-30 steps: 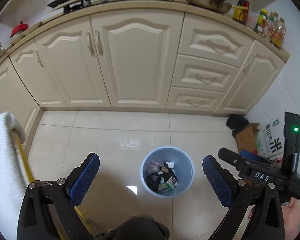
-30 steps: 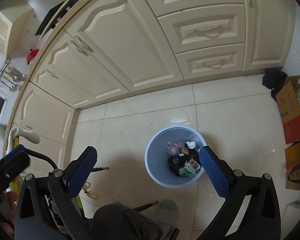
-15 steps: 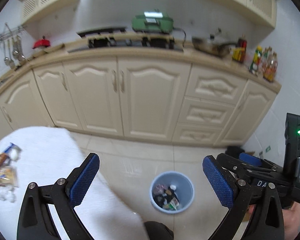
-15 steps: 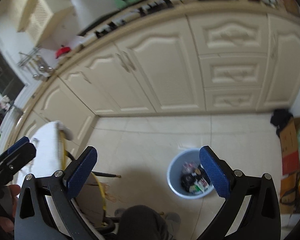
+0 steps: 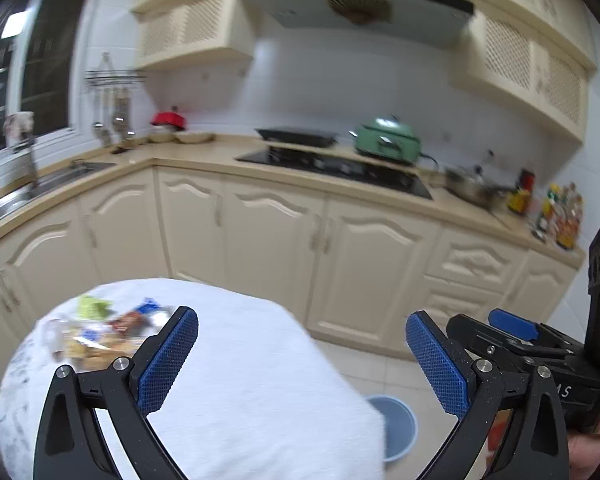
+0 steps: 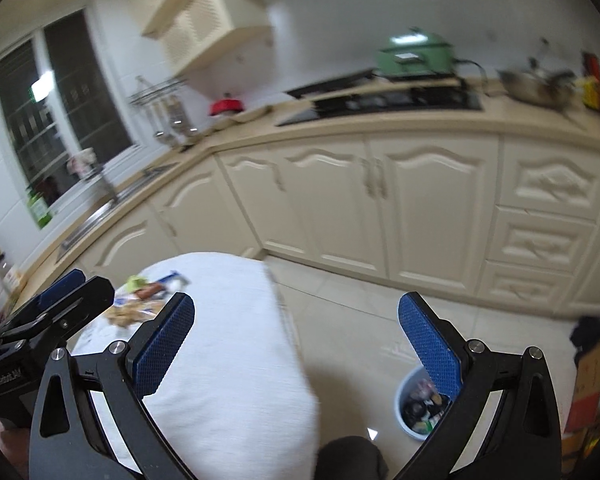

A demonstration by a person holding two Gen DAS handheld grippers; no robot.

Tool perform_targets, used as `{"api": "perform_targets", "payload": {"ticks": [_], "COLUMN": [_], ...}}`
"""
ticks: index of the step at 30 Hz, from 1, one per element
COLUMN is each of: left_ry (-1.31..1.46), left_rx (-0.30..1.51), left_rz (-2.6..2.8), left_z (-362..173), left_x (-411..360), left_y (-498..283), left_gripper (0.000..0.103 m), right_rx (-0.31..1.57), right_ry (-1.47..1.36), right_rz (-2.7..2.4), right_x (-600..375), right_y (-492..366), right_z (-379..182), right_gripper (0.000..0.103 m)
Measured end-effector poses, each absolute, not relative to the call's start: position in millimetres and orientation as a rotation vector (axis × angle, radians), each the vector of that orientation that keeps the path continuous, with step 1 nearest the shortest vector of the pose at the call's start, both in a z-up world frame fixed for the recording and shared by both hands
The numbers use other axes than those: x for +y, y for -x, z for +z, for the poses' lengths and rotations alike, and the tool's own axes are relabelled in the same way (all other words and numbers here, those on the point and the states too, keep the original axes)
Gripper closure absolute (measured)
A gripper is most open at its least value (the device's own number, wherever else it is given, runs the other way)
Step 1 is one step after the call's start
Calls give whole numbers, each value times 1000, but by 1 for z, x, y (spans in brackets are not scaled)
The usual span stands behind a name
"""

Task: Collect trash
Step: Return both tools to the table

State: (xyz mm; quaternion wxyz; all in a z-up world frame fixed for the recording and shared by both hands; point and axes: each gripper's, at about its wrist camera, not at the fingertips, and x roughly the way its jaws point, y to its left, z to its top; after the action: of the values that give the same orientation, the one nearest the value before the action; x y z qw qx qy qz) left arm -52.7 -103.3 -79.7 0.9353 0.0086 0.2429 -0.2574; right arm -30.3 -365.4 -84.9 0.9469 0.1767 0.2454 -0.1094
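Both grippers have black frames with silver screws and blue cross-hatched fingers (image 5: 168,360).

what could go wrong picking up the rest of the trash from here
1. The wrappers lie in a loose pile on the white cloth; open left tongs may scatter them or pinch the cloth.
2. The bin stands on the floor, apart from the table, so a piece carried over could drop on the tiles.
3. The two tongs are close together; the right tongs might bump the left.
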Motion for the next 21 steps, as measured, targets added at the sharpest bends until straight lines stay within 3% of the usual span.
{"api": "perform_targets", "payload": {"ticks": [12, 21], "left_ry": [66, 107], "left_rx": [440, 499], "left_rz": [-270, -163], "left_z": [-85, -94], "left_x": [18, 52], "left_y": [148, 150], "left_gripper": [1, 1], "right_rx": [489, 519], "right_ry": [-187, -100], "right_rz": [-34, 66], "right_x": [-243, -196], "right_y": [-18, -53], "right_z": [-63, -75], "right_gripper": [0, 0]}}
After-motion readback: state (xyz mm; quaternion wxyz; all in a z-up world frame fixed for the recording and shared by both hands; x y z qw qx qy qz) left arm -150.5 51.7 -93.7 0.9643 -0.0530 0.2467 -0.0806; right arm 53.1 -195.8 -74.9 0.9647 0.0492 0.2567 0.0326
